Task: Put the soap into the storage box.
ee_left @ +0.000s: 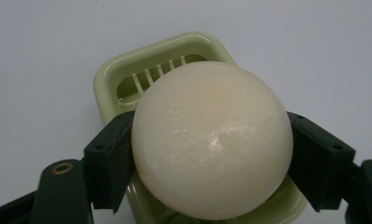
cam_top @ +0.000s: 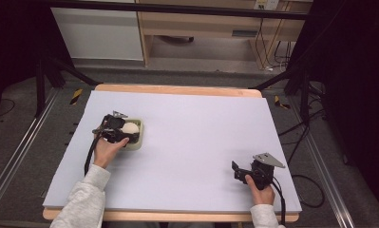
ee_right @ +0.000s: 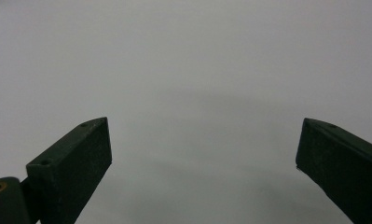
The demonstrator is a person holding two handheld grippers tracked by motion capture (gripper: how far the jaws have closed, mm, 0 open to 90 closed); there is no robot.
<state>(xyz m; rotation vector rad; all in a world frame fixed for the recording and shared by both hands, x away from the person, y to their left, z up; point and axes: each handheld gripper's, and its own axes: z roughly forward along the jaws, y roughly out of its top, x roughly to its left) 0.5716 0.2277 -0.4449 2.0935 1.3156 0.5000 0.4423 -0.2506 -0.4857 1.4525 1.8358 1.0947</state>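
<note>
The left gripper (ee_left: 211, 154) clamps a round cream soap (ee_left: 211, 140) by its sides, holding it just over the pale green slatted soap dish (ee_left: 123, 74) at about nine o'clock on the grey table mat (cam_top: 201, 133), likely for seating or lifting. The right gripper (cam_top: 241, 172), jaws spread and empty, waits near five o'clock, well apart; nothing obstructs.

Cream-white ball (ee_left: 211, 140) — glossy, faintly mottled; pale green slotted dish (ee_left: 127, 79); black fingers (ee_left: 111, 158); lavender-grey counter (cam_top: 201, 137) with a light wood edge; grey sleeves (cam_top: 90, 194).
</note>
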